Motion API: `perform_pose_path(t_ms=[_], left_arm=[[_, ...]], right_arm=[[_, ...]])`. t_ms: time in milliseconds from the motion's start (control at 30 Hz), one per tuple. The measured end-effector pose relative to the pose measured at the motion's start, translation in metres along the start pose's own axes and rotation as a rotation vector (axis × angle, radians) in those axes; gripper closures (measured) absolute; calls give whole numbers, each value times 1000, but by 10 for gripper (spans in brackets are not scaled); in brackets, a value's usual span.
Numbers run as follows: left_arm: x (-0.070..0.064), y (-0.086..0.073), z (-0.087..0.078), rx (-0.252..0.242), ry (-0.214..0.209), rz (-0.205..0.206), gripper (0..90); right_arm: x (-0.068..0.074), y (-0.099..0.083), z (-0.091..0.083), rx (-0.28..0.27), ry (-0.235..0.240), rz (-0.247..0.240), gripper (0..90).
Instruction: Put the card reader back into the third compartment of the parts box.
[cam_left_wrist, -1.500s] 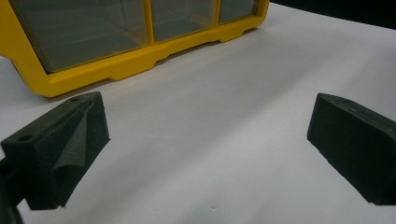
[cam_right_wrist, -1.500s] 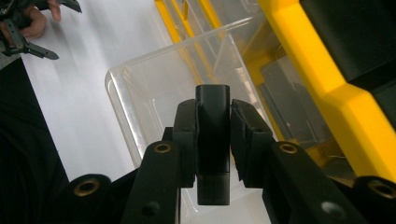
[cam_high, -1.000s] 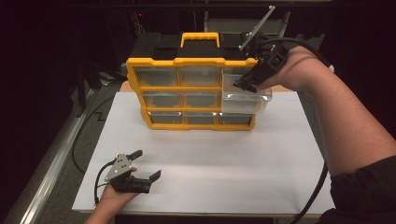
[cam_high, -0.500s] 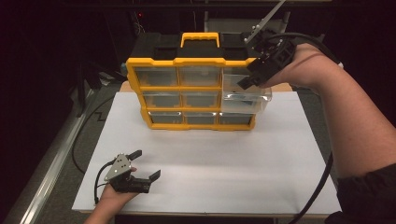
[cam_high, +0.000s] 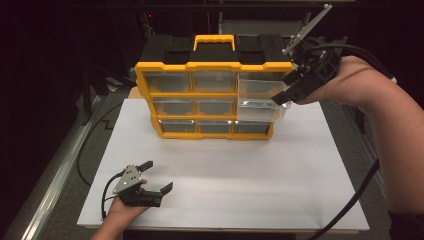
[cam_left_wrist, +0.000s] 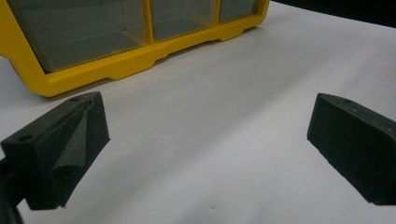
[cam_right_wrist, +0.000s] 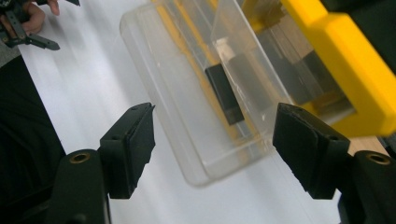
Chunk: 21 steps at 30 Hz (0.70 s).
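High view: a yellow plastic organiser cabinet with clear drawers and a yellow carry handle (cam_high: 210, 95) stands upright at the far side of a white sheet (cam_high: 240, 175) that covers the table. Its drawers sit in three rows. One clear plastic drawer (cam_high: 260, 109), at the right end of the middle row, is pulled partway out toward the person. The right gripper (cam_high: 286, 95), held in a hand whose forearm enters from the right, hangs just above this drawer's outer right corner with its jaws spread apart. The left gripper (cam_high: 156, 176) rests low on the sheet near the front left, well apart from the cabinet, jaws spread wide and holding nothing.

Left gripper view: two black foam-faced jaws stand far apart over bare white sheet. The cabinet's yellow bottom edge and lowest clear drawers (cam_left_wrist: 121, 28) cross the top of the frame.

Right gripper view: the two black jaws are open, with nothing between them. Beyond them is the pulled-out clear drawer (cam_right_wrist: 196, 93). A small black rectangular block (cam_right_wrist: 225, 93) lies inside the drawer. The cabinet's yellow frame (cam_right_wrist: 345, 60) runs along the right.
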<state>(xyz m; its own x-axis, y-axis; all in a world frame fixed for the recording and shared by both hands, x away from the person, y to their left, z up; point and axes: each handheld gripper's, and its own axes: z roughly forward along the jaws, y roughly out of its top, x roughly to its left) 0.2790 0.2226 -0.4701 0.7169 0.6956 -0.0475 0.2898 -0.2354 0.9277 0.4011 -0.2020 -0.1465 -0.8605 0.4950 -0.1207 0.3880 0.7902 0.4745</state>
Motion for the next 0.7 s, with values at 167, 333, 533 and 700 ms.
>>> perform_pose_path(t_ms=[167,333,533,700], left_arm=[[0,0,0,3,2,0,2],[0,0,0,2,2,1,2],[0,0,0,2,1,0,2],[0,0,0,4,0,0,2]], right_arm=[[2,-13,-5,4,-7,13,306],[5,-24,-9,16,-19,21,301],[8,-38,-11,24,-26,32,290],[11,-48,-9,37,-26,37,277]])
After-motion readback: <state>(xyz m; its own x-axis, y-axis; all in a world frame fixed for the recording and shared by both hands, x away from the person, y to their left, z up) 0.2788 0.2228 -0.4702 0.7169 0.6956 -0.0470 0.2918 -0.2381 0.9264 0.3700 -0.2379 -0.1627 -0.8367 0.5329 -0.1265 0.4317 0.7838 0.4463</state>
